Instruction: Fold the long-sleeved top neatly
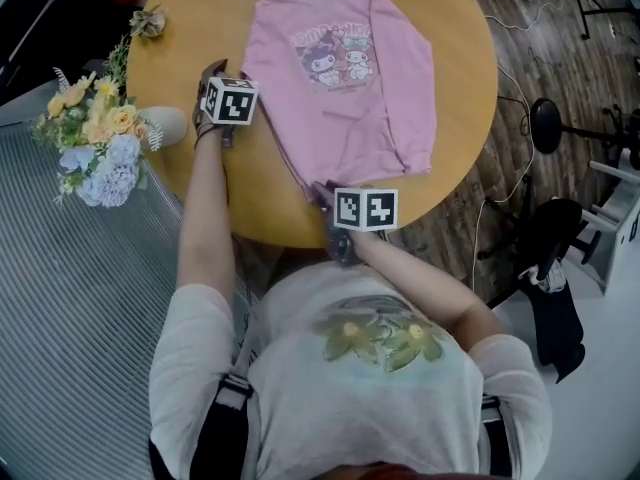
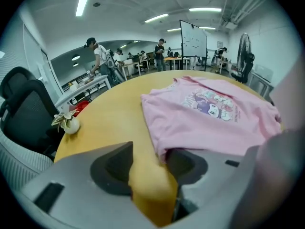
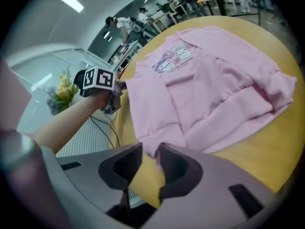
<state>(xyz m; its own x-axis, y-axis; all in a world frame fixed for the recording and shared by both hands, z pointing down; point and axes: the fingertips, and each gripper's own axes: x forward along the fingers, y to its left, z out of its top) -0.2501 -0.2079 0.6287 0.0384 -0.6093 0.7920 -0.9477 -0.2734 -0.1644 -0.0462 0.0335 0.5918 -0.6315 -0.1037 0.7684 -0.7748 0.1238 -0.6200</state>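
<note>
Your left gripper (image 2: 150, 151) hangs spread beside the pink top (image 1: 340, 98), your right gripper (image 3: 150, 150) barely parted around its hem corner: pinch squarely.

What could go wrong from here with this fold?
The right hand-held gripper has only a hem corner of the pink cartoon-print long-sleeved top between its open jaws, so a grip might slip. The left hand-held gripper straddles bare round wooden table with open jaws, beside the top's edge; closing there would likely miss the fabric.
</note>
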